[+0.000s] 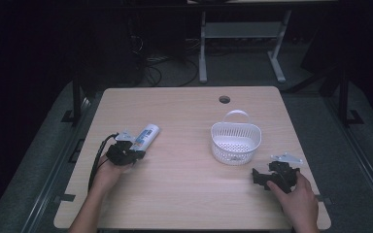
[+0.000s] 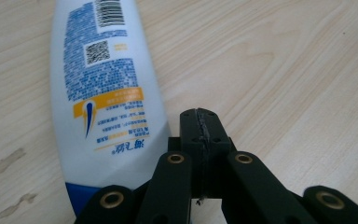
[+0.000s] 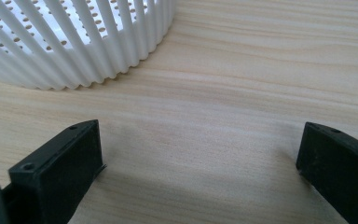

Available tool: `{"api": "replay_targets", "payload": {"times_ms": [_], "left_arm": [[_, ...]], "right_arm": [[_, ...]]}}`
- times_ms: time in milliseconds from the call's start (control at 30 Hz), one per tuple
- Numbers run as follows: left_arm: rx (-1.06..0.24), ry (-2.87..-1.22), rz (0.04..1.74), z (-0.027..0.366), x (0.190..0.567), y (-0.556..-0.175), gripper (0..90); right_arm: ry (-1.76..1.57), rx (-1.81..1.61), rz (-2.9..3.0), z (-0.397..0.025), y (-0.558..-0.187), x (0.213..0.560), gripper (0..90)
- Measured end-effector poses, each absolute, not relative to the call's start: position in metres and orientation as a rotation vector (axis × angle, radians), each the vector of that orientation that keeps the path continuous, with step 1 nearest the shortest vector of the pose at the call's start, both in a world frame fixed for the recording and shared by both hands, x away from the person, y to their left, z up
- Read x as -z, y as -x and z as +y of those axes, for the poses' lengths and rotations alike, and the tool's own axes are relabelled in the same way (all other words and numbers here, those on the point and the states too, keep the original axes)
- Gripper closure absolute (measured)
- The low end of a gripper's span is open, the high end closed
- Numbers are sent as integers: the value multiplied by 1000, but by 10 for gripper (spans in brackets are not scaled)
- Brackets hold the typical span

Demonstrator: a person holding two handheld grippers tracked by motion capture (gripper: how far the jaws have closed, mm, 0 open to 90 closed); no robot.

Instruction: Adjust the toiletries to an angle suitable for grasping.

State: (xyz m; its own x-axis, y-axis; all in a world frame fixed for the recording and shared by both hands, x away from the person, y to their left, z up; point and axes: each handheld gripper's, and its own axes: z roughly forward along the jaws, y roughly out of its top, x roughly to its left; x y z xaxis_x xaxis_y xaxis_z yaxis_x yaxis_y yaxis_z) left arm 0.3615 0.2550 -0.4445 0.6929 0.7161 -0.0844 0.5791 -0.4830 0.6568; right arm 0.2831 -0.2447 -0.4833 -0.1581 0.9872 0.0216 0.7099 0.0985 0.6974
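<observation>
- Bottle is seen lying flat on the table, left of centre, label side up (barcode and QR code readable in the left gripper view).
- Left gripper is placed at the bottle's near end; its jaws are pressed together with nothing between them, just beside the bottle, not around it.
- Bottle is therefore not grasped yet; whether the closed jaws touch its side cannot be told.
- Basket stands right of centre, upright, handle on the far side; nothing is seen inside it.
- Right gripper is rested on the table near the basket's front right, jaws spread wide over bare wood, nothing held; basket wall is seen just ahead of it, not touched.
- Progress judged: early. Likely job is bottle into basket (a guess from the layout).
- Left to do: left jaws to be opened and set around the bottle, bottle to be lifted, carried across and dropped in the basket.
</observation>
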Motion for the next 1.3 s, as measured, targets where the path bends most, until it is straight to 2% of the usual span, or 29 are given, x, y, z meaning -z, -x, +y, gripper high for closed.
{"api": "replay_targets", "payload": {"times_ms": [1300], "left_arm": [[-371,-2144,1196,321,441,-362,900]], "right_arm": [[-1657,-803,1925,-245,-283,483,0]]}}
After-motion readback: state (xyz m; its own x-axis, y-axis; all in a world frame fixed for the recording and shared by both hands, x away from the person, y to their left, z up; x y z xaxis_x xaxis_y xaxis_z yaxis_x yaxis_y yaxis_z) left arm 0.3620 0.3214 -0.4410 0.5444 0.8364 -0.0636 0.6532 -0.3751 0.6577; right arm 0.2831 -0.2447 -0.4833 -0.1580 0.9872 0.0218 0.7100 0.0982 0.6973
